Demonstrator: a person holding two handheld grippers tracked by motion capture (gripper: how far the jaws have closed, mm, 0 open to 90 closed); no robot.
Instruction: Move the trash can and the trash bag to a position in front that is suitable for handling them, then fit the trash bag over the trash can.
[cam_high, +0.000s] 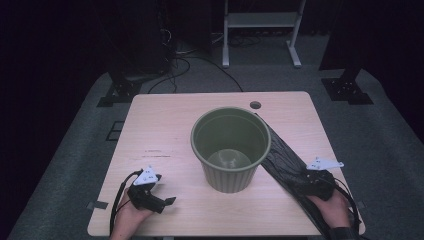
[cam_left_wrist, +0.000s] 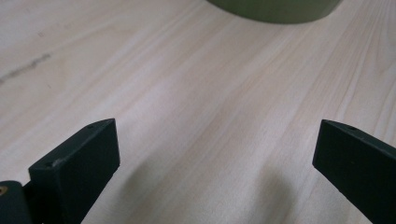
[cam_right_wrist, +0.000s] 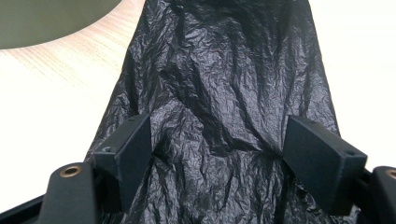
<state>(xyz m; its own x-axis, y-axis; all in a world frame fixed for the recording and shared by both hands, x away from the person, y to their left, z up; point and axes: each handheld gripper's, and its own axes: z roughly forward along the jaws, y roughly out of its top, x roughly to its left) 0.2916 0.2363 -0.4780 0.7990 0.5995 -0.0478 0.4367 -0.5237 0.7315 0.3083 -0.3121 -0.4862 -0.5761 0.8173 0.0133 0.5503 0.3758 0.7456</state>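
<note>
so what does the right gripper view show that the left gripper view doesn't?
Right gripper view alone: a crumpled black plastic bag lying between and under the right gripper, whose jaws stand wide with the pads not pressing on it.

Left gripper view alone: the left gripper open over bare wood, nothing between its jaws.

Both: the light wooden table and a slice of the green bin, at the top edge in the left gripper view, top-left corner in the right.

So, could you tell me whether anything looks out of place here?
Only the black bag: it lies crumpled on the table beside the green bin, not lining it.
</note>
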